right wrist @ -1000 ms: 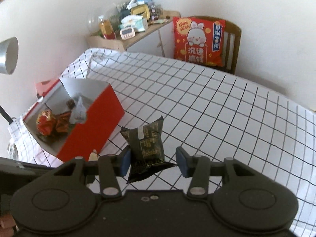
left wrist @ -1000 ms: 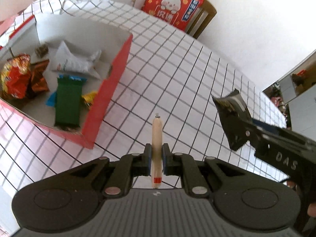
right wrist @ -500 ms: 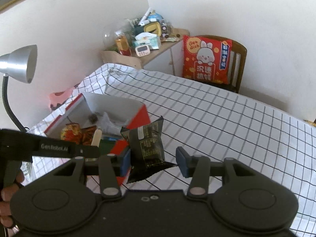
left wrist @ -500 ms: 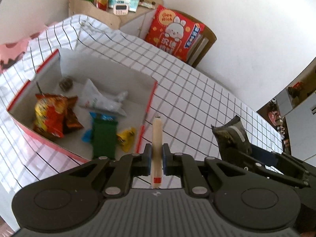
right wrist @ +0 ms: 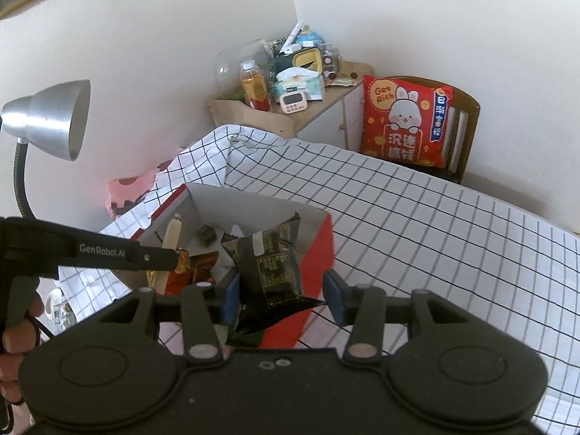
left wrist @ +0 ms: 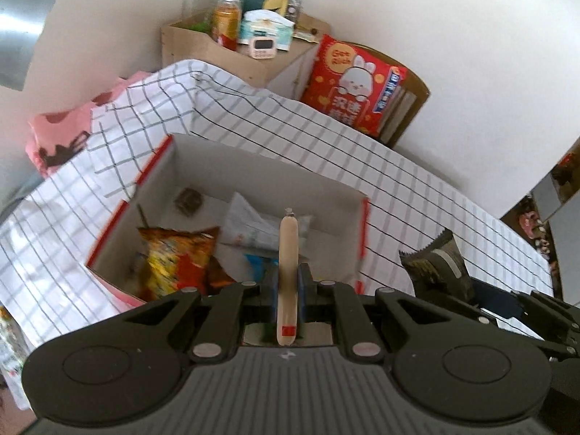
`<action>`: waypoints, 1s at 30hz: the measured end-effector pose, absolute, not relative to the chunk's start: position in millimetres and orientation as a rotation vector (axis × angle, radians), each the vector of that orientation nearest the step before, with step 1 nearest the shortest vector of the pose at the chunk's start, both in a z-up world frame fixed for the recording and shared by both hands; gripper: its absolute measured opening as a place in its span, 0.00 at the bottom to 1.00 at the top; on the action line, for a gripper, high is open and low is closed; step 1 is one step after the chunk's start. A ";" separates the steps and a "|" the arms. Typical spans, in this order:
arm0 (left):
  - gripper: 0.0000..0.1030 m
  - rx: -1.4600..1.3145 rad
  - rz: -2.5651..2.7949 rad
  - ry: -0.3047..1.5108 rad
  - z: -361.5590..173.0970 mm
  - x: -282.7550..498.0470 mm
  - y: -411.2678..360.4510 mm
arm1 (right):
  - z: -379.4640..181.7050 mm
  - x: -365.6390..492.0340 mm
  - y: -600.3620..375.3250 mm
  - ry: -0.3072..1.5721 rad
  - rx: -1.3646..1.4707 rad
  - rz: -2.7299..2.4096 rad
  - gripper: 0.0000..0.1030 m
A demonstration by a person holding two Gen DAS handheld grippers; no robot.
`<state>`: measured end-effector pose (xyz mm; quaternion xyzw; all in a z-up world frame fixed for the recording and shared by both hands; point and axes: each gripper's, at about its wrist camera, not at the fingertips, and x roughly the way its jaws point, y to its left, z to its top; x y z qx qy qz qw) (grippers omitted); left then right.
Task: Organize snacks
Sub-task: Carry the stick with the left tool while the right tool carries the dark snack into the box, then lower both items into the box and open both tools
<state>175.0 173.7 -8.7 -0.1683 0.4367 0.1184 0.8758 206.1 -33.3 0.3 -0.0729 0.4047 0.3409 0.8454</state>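
left gripper (left wrist: 288, 288): jaws were pressed together on a pale sausage stick (left wrist: 288, 253), which stood upright between the pads at lower centre of the left wrist view, a small red label near its lower end. its tip reached up in front of the open red box (left wrist: 363, 232).

right gripper (right wrist: 281, 295): jaws stood partly apart around a dark green snack packet (right wrist: 270, 264), tilted, at centre of the right wrist view. the left pad touched the packet; the right pad stood clear of it. whether the packet was firmly pinched could not be told.

box contents, as seen in the left wrist view: an orange and yellow crisp bag (left wrist: 177, 257) at left, a white wrapper (left wrist: 250, 228) at centre, a small brown item (left wrist: 187, 201) near the far wall, a blue packet partly hidden behind the fingers. the view was blurred.

the box sat on a checked tablecloth (right wrist: 435, 224). beyond, upper centre, a wooden shelf (right wrist: 311, 108) carried bottles and a timer; a red rabbit cushion (right wrist: 406, 119) leaned on a chair at upper right. a silver lamp (right wrist: 50, 119) was at upper left. a person's hand (right wrist: 18, 330) held the left gripper's handle at the left edge.
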 end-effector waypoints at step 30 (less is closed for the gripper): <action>0.10 -0.271 0.213 1.119 -102.9 280.4 221.8 | -110.8 256.2 80.7 0.991 -0.326 0.662 0.45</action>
